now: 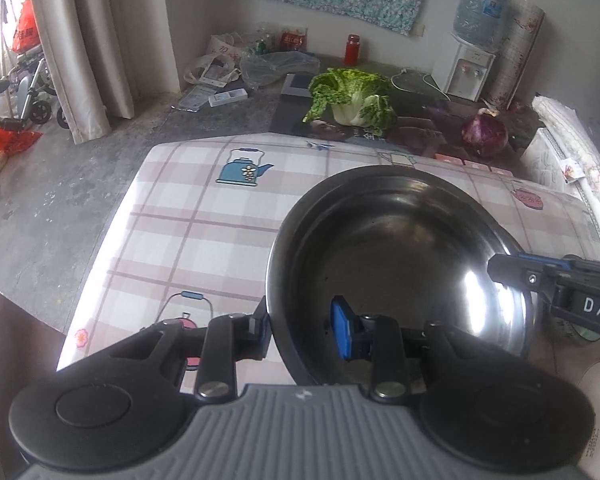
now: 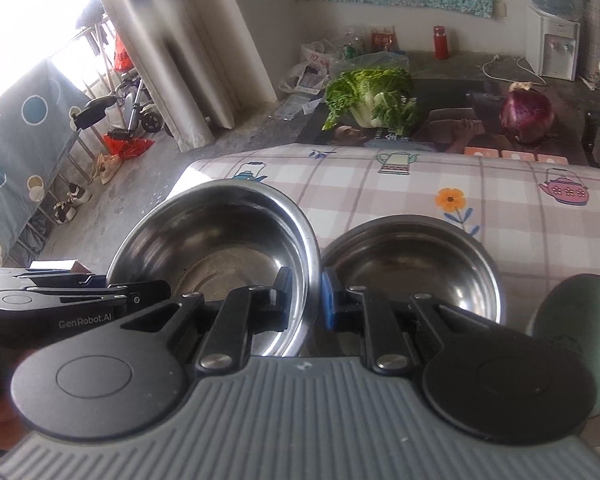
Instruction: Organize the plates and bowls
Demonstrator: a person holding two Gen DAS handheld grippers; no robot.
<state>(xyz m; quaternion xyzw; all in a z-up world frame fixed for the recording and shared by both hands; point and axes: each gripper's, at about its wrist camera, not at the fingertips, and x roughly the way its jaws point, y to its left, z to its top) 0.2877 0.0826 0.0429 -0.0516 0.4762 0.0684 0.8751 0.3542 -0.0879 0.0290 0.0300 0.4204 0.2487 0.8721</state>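
Both grippers pinch one steel bowl (image 2: 216, 252) by its rim, mouth up, above the checked bench (image 1: 188, 216): left gripper (image 1: 300, 330) at its left rim, right gripper (image 2: 306, 300) at its right. It is empty, like the second bowl (image 2: 412, 264) just right.

We see a counter (image 2: 380, 200) under checked teapot-print cloth; steel bowl (image 2: 414, 268) and green bowl (image 2: 580, 332) sit on it.

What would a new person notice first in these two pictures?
First, the large steel bowl, close to the camera and gripped at its rim by the left claw and the right claw. Next, a smaller steel bowl sits beside it on the checked tablecloth. Behind lie a green cabbage and a purple cabbage.
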